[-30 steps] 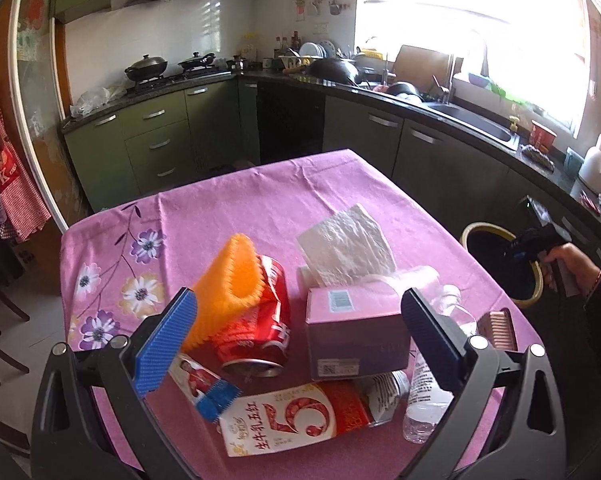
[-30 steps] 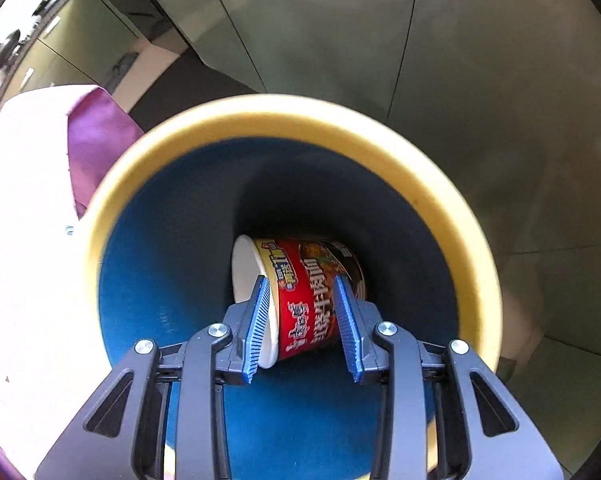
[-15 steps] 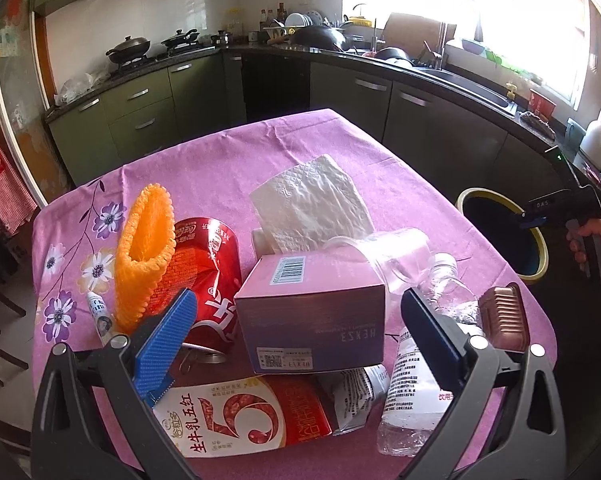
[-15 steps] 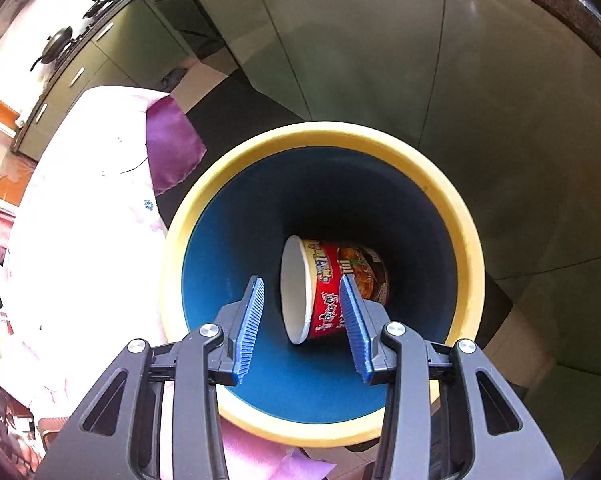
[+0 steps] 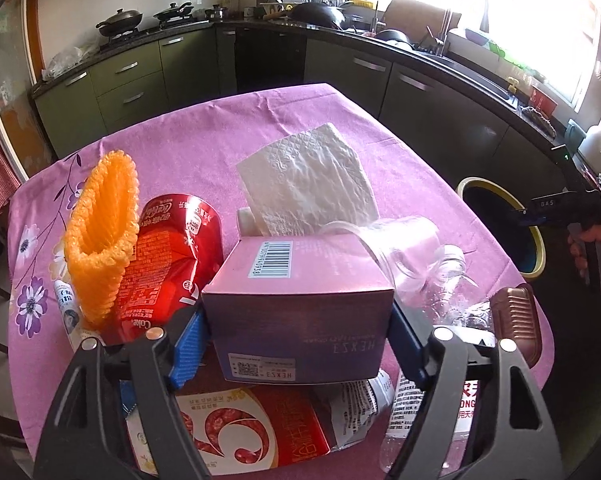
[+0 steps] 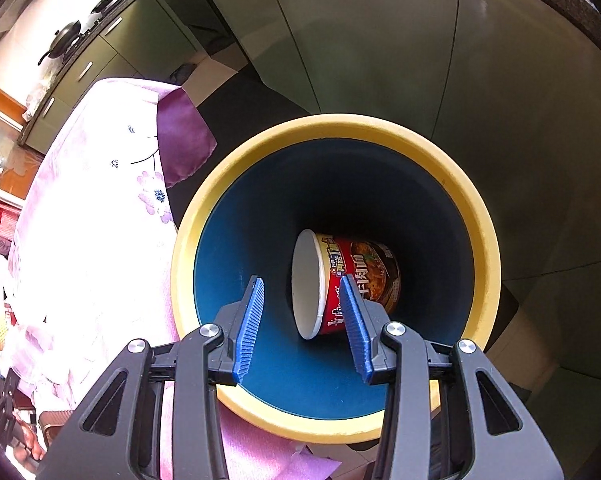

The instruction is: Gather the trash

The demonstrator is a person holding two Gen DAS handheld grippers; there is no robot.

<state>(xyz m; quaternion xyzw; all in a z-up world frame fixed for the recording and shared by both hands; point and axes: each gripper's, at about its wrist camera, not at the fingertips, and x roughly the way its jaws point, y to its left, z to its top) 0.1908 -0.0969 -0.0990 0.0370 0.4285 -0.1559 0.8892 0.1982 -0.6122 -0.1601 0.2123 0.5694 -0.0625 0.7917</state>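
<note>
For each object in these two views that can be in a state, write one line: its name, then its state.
Left hand-held gripper: jaws just closing, pads against the pink box.
Pink box: standing on the pile, tissue poking out behind.
Red can: crushed, lying down.
Clear bottle: lying on its side.
Right hand-held gripper: open, empty, above the bin.
Bin: holds the noodle cup.
Noodle cup: tipped on its side.

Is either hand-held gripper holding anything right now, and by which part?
The left hand-held gripper clamps the pink cardboard tissue box by its two end faces. The right hand-held gripper holds nothing.
</note>
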